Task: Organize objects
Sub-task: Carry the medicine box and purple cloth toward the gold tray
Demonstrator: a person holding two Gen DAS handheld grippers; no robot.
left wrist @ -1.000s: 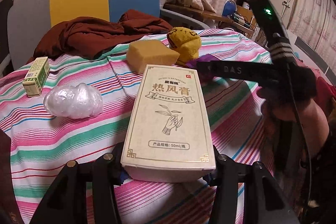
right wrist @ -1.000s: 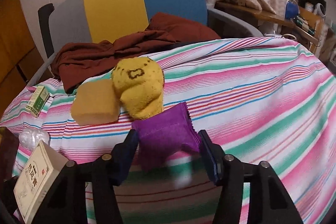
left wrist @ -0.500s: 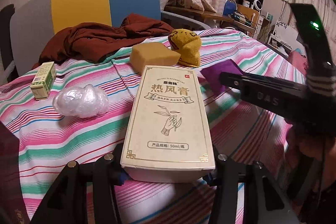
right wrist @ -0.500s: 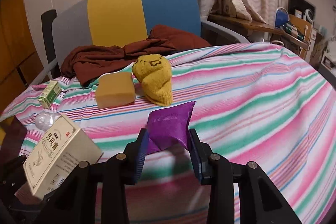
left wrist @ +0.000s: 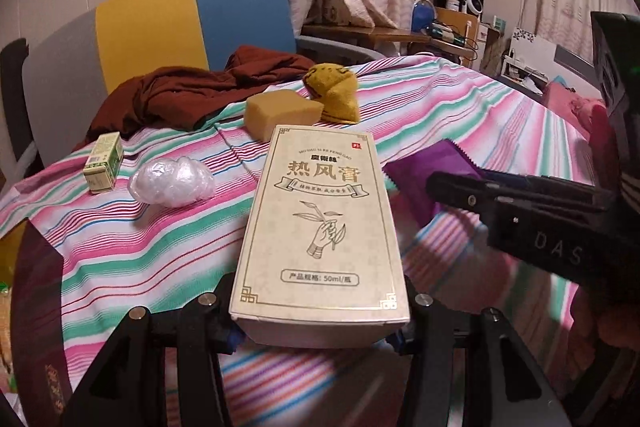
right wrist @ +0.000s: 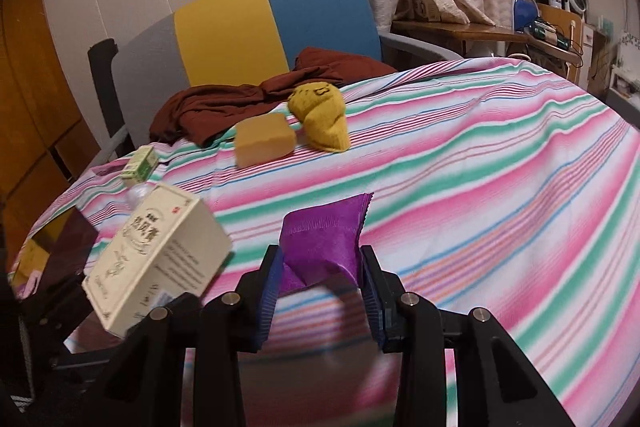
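- Cream ointment box (left wrist: 320, 227) printed with Chinese characters sits clamped between the fingers of the left hand-held gripper (left wrist: 316, 323), lifted above the striped tablecloth (left wrist: 460, 115); from the right wrist view the same box (right wrist: 156, 255) shows tilted at lower left.
- Right hand-held gripper (right wrist: 324, 279) is clenched on a purple sachet (right wrist: 324, 239), its serrated top edge pointing up and away.
- On the table beyond: a tan sponge block (left wrist: 282, 113) touching a yellow knitted sock (left wrist: 334, 91), with a maroon garment (left wrist: 192, 95) heaped behind them.
- Further left, a small green-and-white carton (left wrist: 103, 163) stands just beside a crumpled clear plastic wad (left wrist: 172, 181), possibly a bag, though the view is soft.
- A yellow, blue and grey chair (right wrist: 256, 23) stands behind the table.
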